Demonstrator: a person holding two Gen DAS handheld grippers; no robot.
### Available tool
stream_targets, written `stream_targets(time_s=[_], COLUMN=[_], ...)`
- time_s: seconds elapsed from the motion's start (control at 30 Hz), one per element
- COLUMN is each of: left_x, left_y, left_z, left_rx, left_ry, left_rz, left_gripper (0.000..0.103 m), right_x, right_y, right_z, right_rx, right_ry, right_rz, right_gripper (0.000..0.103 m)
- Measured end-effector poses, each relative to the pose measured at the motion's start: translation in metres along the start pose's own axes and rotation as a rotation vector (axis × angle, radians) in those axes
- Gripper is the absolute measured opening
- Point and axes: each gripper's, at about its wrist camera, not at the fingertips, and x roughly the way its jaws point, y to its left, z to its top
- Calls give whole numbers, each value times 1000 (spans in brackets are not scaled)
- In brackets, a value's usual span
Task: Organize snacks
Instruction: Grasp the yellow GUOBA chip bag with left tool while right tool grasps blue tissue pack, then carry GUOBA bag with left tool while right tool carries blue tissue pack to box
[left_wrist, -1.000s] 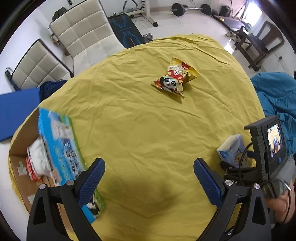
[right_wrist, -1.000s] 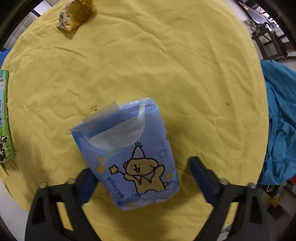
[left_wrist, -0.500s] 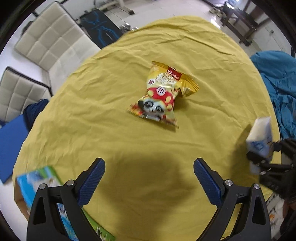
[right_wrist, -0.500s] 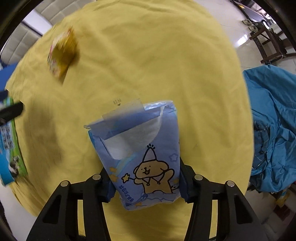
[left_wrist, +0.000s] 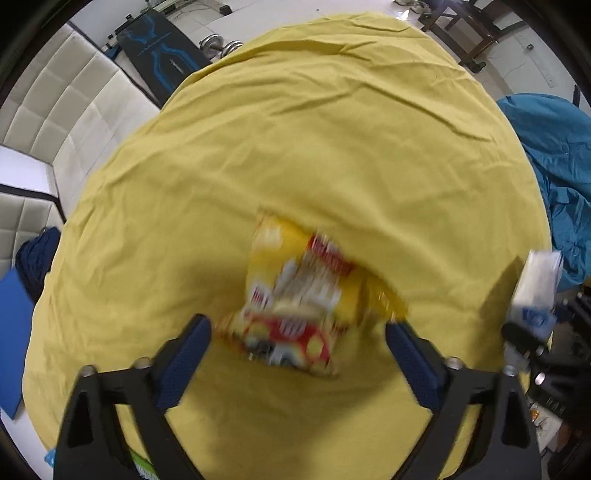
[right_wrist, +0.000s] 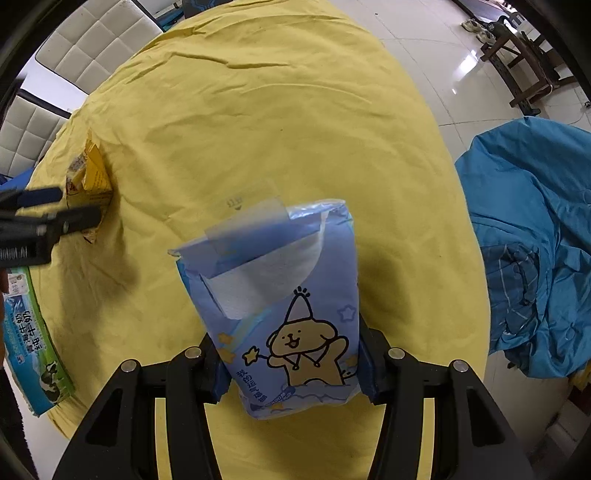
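Working two pickups at once, I have the right tool (right_wrist: 291, 363) clamped on the blue tissue pack (right_wrist: 284, 302), both pads pressed into its lower sides, and the pack hangs clear above the yellow cloth (right_wrist: 280, 110) on the surface. My left tool (left_wrist: 297, 356) points down over the yellow snack bag (left_wrist: 295, 302), which lies on the cloth between its fingers; the jaws have just been closing, but a gap shows on each side of the bag in the blurred left view, so I judge nothing gripped yet. The step in hand is grabbing that bag. Next I need to finish the squeeze squarely across the bag's middle without pinching cloth, then lift. A milk carton (right_wrist: 33, 347) lies at the left edge of the surface, likely near where both items belong.
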Motion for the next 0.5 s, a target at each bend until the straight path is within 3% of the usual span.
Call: stream_targets(time_s=[0.1,0.27,0.4,0.5], left_x=[9,10,10,13], left_y=[2,14,26,24], left_z=[3,-16,-61,-101], left_rx=[-14,-113,-269,-332], left_ry=[30,17,39,43], left_rz=[21,29,45,26], left_gripper=[44,43,42,41], right_x=[2,6,14,19], right_y=[9,16,20,33], right_z=[-6,-12,-19,-34], right_rx=[-3,-20,-33,-69], right_ry=[7,19,56,77], right_rz=[-8,9,55,57], right_gripper=[56,55,55,55])
